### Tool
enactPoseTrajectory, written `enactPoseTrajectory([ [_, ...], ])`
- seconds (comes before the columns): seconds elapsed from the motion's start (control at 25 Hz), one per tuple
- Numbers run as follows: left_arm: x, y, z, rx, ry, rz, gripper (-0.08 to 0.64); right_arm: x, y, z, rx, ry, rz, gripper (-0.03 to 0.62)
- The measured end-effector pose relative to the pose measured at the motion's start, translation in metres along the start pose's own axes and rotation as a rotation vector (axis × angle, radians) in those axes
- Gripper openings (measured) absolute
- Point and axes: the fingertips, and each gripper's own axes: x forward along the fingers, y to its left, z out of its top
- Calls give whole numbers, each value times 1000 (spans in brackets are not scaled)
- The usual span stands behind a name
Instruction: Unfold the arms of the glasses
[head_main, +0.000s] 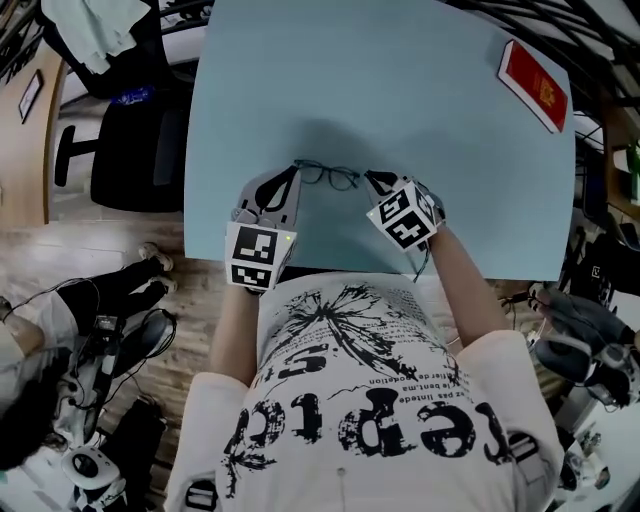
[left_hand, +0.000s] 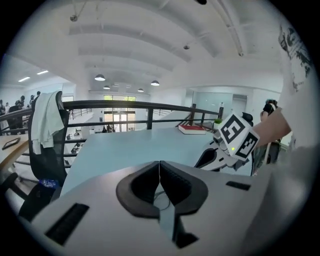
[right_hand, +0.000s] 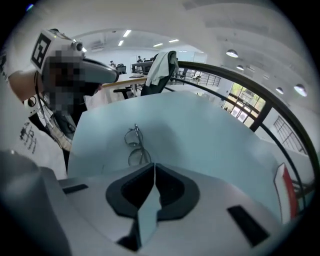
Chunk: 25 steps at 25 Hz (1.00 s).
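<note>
Head view: a wide pale blue table (head_main: 400, 120) fills the upper middle of the scene, with a wooden floor (head_main: 150, 300) to its left. A black office chair (head_main: 130, 150) stands beside the table's left edge, pale cloth draped over its back. The person sits at the near edge in a white shirt (head_main: 350, 400) with black print and holds both tools over the table's near part.

The left gripper (head_main: 296, 167) points at the left end of the glasses and its tip reaches that end. In the left gripper view its jaws are pressed together at the tips, and a thin wire loop shows through the gap behind them; whether the tips pinch any of it cannot be told. The right gripper (head_main: 372, 176) sits just beside the right end. In the right gripper view its jaws are closed together with nothing between them, and the glasses lie on the table ahead of its tip.

A red book (head_main: 533, 84) lies at the table's far right corner, well apart from everything else.

The glasses (head_main: 327, 175), thin and dark-rimmed, rest on the table between the two gripper tips
</note>
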Motion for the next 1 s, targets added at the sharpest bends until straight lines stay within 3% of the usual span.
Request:
enactPoseTrajectory([
  [0.24,15,12,-4,34,76,-86,18,24,8,-20,-94,145,94,63],
  [0.44,26,14,-27,59,214,-158,20,33,11,-20,-184,180,130,73],
  [0.68,33,-2,-55,140,362,-263,20,44,16,-24,-309,217,177,68],
  [0.88,42,-8,-73,278,468,-361,27,52,14,-17,-325,208,183,38],
  [1.0,52,-23,-75,400,500,-442,91,50,14,-19,-343,210,178,37],
])
